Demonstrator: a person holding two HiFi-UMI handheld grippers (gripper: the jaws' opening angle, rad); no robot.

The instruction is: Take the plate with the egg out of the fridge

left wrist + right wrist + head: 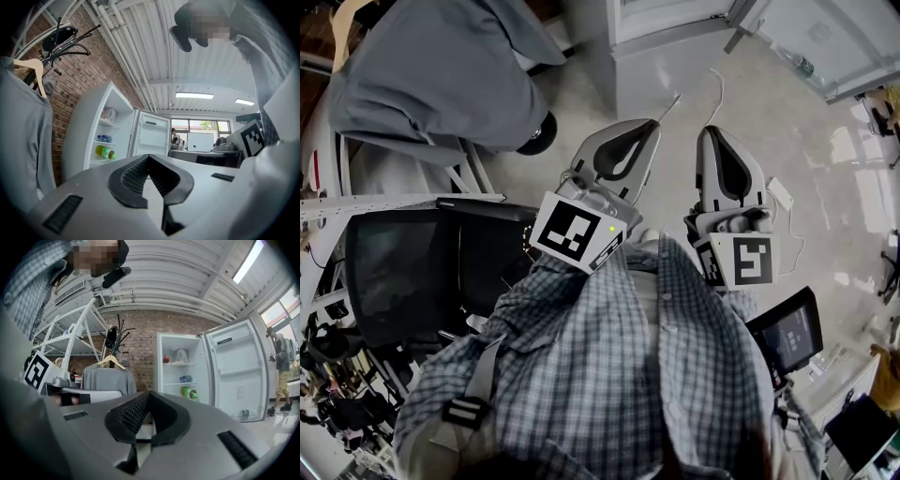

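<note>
Brick wall backed the white fridge, which stood with its door swung wide to the right. On its top shelf sat a red thing and a pale thing, too small to tell whether that was the plate. A blue item lay one shelf down, and a green bottle on its side below that. Left of the fridge a grey top hung on a hanger from a coat rack. A person stood far off, past the door.

Both grippers were well apart from the fridge, held up in front of the wearer's plaid shirt above the pale floor. The left gripper had its jaws together at the tips with nothing between them. The right gripper, just beside it, was likewise closed and empty. A dark screen sat low at the left.
</note>
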